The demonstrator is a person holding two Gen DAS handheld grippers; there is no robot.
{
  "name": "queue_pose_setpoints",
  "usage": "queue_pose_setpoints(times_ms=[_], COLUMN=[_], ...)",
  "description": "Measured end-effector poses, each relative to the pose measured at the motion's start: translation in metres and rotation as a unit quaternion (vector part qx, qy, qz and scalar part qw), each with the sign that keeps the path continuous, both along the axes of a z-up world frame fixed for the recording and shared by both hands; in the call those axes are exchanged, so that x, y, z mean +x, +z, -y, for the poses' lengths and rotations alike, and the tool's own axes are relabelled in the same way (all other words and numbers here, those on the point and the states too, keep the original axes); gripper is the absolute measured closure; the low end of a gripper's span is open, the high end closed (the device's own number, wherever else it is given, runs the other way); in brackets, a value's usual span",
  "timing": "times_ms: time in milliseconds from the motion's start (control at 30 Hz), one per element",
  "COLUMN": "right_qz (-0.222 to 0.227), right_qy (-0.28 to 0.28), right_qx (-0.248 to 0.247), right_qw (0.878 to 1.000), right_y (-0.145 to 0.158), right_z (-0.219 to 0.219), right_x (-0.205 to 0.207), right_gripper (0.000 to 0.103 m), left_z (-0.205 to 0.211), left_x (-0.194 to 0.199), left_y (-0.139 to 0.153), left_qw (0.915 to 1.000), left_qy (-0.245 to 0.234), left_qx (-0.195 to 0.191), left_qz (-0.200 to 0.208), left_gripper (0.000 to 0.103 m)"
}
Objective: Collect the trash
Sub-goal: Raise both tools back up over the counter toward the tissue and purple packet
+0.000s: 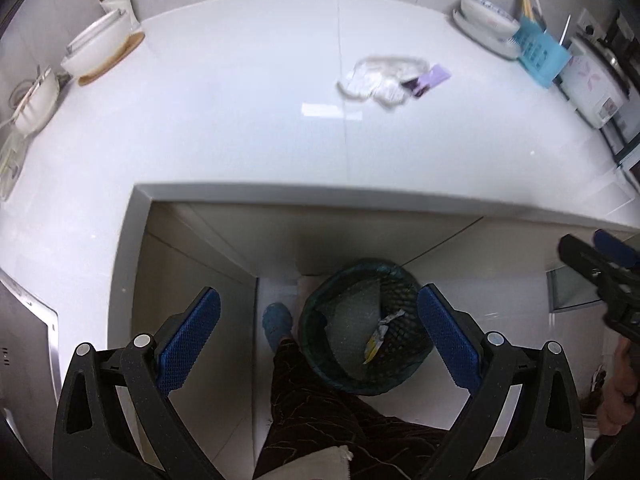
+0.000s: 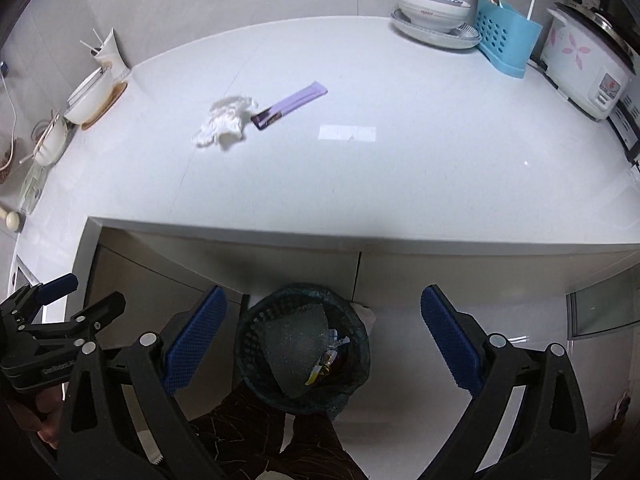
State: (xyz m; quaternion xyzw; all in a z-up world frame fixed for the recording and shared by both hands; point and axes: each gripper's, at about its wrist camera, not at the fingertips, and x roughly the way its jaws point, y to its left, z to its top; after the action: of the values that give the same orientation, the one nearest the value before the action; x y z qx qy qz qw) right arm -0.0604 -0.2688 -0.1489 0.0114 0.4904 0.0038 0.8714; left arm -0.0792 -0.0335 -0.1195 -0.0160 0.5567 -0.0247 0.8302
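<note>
A crumpled white tissue (image 2: 224, 122) and a flat purple wrapper (image 2: 290, 104) lie side by side on the white counter (image 2: 360, 184); they also show, blurred, in the left wrist view as tissue (image 1: 376, 78) and wrapper (image 1: 430, 80). A dark mesh waste basket (image 2: 302, 346) stands on the floor under the counter's front edge, holding a grey sheet and wrappers; it also shows in the left wrist view (image 1: 362, 326). My left gripper (image 1: 318, 338) is open and empty above the basket. My right gripper (image 2: 324, 340) is open and empty above the basket.
Bowls on a plate (image 2: 434, 16), a blue utensil holder (image 2: 504, 38) and a rice cooker (image 2: 586, 68) stand at the back right. White bowls (image 2: 90, 98) and a cup sit at the back left. The person's leg (image 1: 320, 412) is beside the basket.
</note>
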Motion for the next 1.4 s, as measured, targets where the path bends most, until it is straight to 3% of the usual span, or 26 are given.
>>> queue_pose_setpoints(times_ms=[300,567,1000,1400], right_qz=[0.013,0.021,-0.015,-0.043], right_qy=[-0.021,-0.035,-0.074,-0.106], right_qx=[0.009,0.006,0.011,0.008], right_qw=[1.0,0.999,0.997,0.993], right_y=[0.027,0.044,0.031,0.019], right_z=[0.007,0.009,0.016,0.019], right_x=[0.02,0.058,0.123,0.158], right_gripper=[0.009,0.009,0.009,0.01], left_z=[0.002,0.01,0.031,0.039], left_x=[0.025,0.08,0.178,0.224], left_y=[0.039,0.054,0.015,-0.033], left_qw=[0.9998,0.9991,0.9966,0.9936], left_qy=[-0.007,-0.022,-0.079,-0.108], left_qx=[-0.013,-0.013,-0.014,-0.009], left_qz=[0.016,0.033,0.016,-0.032], left_gripper=[0.006,0.006,0.014,0.028])
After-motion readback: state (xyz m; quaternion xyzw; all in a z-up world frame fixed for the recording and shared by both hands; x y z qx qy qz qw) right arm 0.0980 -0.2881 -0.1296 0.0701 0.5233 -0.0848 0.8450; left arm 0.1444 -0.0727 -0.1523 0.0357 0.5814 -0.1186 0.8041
